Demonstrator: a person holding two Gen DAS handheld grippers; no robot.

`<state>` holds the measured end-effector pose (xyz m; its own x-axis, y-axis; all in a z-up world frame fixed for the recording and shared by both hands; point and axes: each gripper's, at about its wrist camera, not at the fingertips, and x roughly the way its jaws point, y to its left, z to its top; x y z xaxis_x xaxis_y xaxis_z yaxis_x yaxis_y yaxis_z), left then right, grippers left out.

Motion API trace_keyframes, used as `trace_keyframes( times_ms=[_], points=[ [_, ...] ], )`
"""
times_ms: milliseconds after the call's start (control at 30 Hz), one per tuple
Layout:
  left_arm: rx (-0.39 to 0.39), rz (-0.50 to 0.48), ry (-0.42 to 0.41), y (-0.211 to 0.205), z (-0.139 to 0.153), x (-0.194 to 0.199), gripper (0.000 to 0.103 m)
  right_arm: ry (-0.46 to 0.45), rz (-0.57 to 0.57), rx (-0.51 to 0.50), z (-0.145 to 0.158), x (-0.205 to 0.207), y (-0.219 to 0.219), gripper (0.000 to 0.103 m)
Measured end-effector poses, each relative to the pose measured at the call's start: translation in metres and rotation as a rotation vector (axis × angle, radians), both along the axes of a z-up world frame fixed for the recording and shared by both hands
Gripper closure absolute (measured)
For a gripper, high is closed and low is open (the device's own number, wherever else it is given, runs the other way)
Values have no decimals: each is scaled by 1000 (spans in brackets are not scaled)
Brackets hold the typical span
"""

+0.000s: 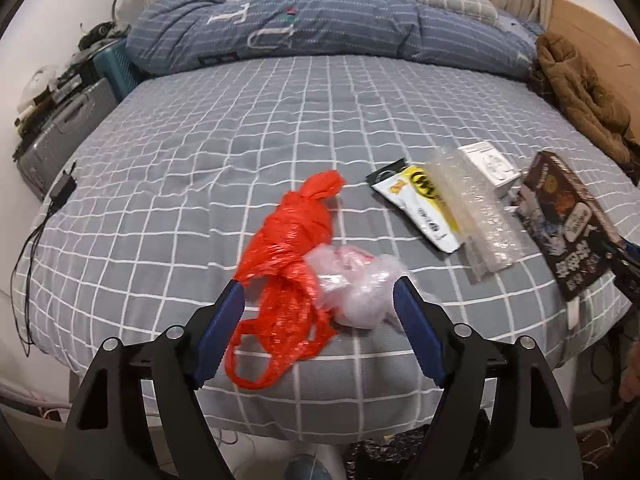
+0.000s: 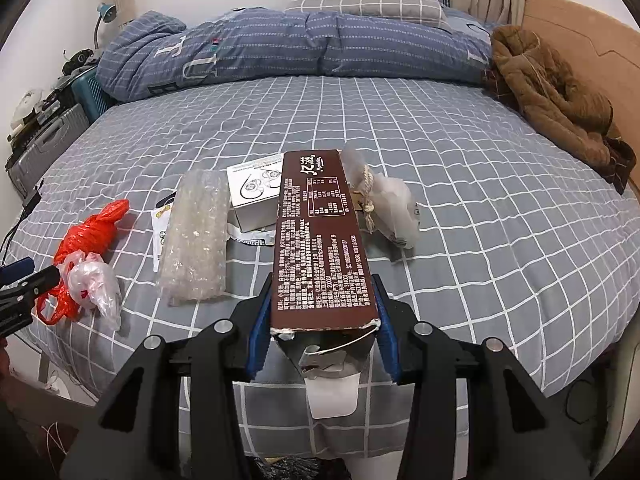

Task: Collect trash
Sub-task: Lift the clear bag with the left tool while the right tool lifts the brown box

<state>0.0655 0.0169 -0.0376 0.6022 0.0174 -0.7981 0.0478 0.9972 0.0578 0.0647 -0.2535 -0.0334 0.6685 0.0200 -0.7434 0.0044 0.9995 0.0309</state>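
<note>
Lying on bed point(image 1: 280, 120): one red bag point(image 1: 292, 232), one clear bag point(image 1: 356, 288)
Left tool point(image 1: 320, 308): released, tilting downward
Right tool point(image 2: 320, 300): grasping one brown box point(image 2: 320, 240)

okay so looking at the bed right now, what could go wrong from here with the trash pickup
The red plastic bag and clear bag lie loose between the open left hand-held gripper, near the bed's edge, and could slide off. The brown box in the right hand-held gripper has a torn open end; contents may drop out.
</note>
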Motion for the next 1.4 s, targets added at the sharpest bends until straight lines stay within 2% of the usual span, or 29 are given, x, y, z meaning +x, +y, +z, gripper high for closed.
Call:
trace_keyframes(
  times_ms=[200, 300, 600, 867, 1400],
  points=[
    [8, -52, 30, -26, -17, 8, 28, 0, 0, 4, 0, 2, -1, 60],
    [3, -61, 58, -33, -30, 16, 33, 1, 3, 3, 0, 3, -1, 60],
    [24, -77, 103, -40, -52, 35, 61, 0, 6, -3, -1, 5, 0, 61],
    [-41, -77, 91, -29, -32, 27, 66, -22, -2, -5, 4, 1, -1, 61],
    [-77, -97, 7, -29, 26, -18, 66, -79, -11, -22, 44, -42, 5, 61]
  ],
)
